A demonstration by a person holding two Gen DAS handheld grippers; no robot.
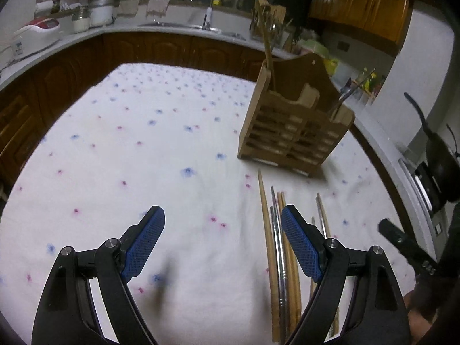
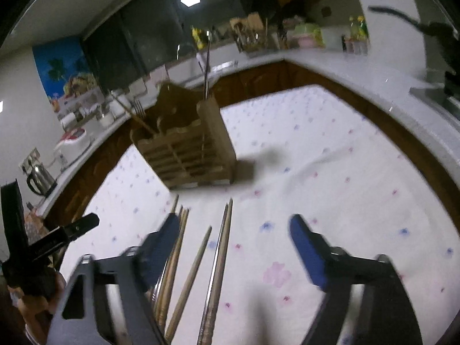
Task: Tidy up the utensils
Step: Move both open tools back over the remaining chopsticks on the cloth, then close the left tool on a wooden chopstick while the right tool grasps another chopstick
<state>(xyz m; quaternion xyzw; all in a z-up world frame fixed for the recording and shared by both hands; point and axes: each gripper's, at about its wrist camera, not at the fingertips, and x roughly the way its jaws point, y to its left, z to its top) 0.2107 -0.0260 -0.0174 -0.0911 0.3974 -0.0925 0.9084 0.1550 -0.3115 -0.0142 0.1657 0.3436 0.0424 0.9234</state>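
Note:
A slatted wooden utensil holder [image 1: 293, 132] [image 2: 189, 152] stands on the flowered white tablecloth [image 1: 129, 143], with chopsticks and metal cutlery upright in it. In front of it lie several loose chopsticks [image 1: 266, 224] [image 2: 221, 253], wooden ones and a metal one [image 1: 278, 244], side by side. My left gripper [image 1: 222, 215] hangs open above the cloth; its right finger [image 1: 299, 241] is over the chopstick bundle. My right gripper [image 2: 234, 221] is open too, low over the chopsticks, which lie between and under its fingers, untouched by the pads. This view is blurred.
A kitchen counter with a sink [image 1: 201, 26] wraps around the table. On it sit a rice cooker [image 1: 37, 31], a kettle [image 2: 40, 178] and jars. A dark pan [image 1: 440, 155] rests at the right. Part of the other gripper [image 2: 72, 230] shows at the left edge.

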